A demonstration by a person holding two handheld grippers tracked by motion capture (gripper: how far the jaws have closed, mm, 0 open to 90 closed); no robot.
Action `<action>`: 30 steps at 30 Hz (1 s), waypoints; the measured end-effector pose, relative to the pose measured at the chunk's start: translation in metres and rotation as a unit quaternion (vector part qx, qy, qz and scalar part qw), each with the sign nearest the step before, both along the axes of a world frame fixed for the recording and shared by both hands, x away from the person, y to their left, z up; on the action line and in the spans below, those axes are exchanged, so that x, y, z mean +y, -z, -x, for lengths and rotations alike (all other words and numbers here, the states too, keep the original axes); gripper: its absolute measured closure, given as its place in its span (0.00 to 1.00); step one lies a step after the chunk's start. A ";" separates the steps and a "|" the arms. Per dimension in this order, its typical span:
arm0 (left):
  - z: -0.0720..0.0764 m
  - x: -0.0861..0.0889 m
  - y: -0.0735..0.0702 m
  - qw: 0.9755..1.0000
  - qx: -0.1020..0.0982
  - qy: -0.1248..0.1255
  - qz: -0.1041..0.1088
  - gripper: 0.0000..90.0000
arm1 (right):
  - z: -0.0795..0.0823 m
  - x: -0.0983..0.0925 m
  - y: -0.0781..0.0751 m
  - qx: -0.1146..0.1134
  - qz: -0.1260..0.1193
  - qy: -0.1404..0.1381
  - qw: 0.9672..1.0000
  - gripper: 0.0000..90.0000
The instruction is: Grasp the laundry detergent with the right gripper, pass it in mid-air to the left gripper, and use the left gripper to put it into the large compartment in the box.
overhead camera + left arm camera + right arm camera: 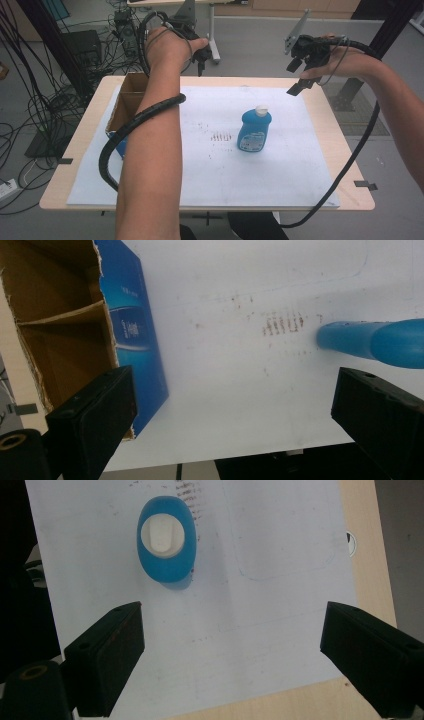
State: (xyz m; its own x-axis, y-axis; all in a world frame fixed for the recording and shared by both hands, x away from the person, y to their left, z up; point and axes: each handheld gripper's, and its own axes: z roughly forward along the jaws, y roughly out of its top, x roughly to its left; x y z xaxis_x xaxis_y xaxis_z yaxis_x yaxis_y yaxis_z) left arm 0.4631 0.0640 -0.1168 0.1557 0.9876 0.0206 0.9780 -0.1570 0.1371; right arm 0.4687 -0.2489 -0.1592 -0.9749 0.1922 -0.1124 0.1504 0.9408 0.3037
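The blue bottle (254,131) with its white cap (261,109) stands upright on the white sheet (280,175) just right of a patch of brown marks (220,136), and its pale label carries print too small to read (the white writing on the blue side of the cardboard box (123,105), well left of the bottle, is just as blurred). The left gripper (201,56) hangs beyond the bottle to its left and the right gripper (301,75) beyond it to its right, both with jaws spread wide on nothing. The person's left forearm hides part of the box, and in the left gripper view the bottle (372,340) is cut off at the frame edge.
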 end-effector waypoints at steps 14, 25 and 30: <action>0.000 -0.002 0.005 1.000 0.000 0.002 0.006 0.06 | 0.008 -0.025 0.025 -0.001 -0.058 0.005 0.998 0.09; 0.000 0.001 0.008 1.000 0.002 0.000 0.006 0.06 | 0.013 -0.036 0.065 0.015 -0.124 0.007 0.992 0.08; 0.000 0.003 0.009 1.000 0.003 -0.002 0.006 0.06 | 0.014 -0.035 0.092 0.024 -0.134 0.008 0.991 0.06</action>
State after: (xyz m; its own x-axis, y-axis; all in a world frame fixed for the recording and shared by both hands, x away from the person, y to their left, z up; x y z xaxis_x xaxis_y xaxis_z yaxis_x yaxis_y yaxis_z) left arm 0.4628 0.0670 -0.1261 0.1510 0.9885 0.0082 0.9796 -0.1507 0.1332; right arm 0.4543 -0.2838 -0.2511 -0.9745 0.2244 -0.0085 0.1854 0.8253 0.5334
